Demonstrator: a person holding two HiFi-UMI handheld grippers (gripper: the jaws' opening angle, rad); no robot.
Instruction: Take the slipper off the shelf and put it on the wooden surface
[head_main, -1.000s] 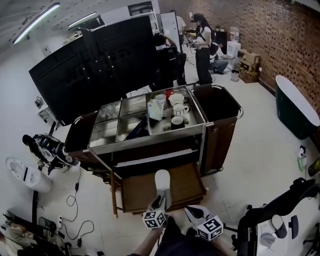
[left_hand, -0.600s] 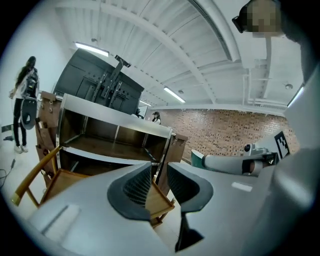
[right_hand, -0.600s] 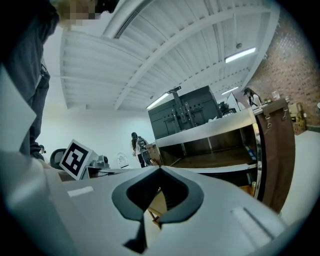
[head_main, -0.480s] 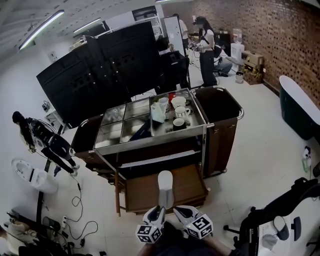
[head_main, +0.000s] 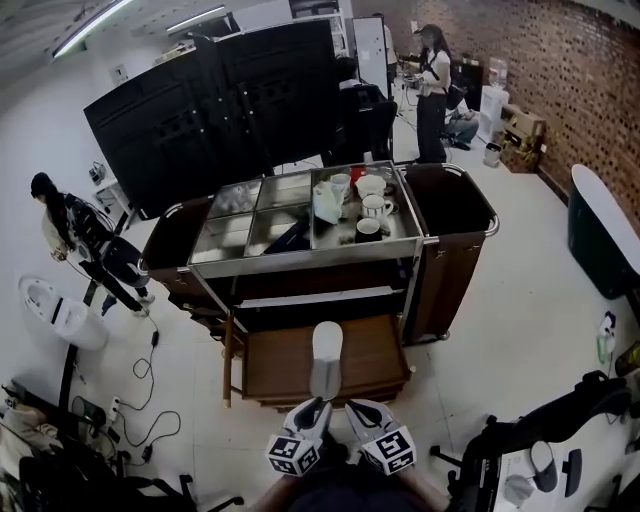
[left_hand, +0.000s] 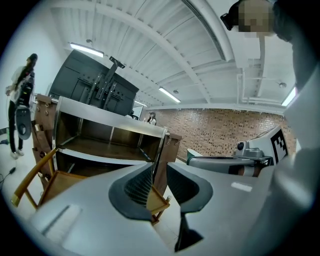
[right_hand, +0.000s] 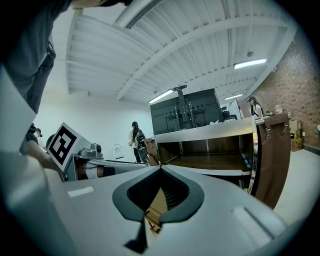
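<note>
The pale slipper (head_main: 326, 358) lies lengthwise on the pull-out wooden surface (head_main: 275, 370) below the cart's shelf (head_main: 320, 298), toe pointing at the cart. Both grippers hover just in front of the wooden surface's near edge, clear of the slipper. My left gripper (head_main: 316, 408) has its jaws a narrow gap apart with nothing between them; in the left gripper view (left_hand: 159, 165) only the cart and floor show through the gap. My right gripper (head_main: 354, 410) is shut and empty, its tips meeting in the right gripper view (right_hand: 160, 169).
The metal-topped cart (head_main: 300, 262) carries cups (head_main: 368, 230) and a white jug (head_main: 328, 203) in its top trays. Dark side bins (head_main: 455, 215) flank it. A person (head_main: 85, 245) stands at the left, others at the back. Cables (head_main: 150, 400) lie on the floor.
My left gripper was at the slipper's near end a second ago; both grippers have since drawn back towards me. The slipper stays on the wooden surface.
</note>
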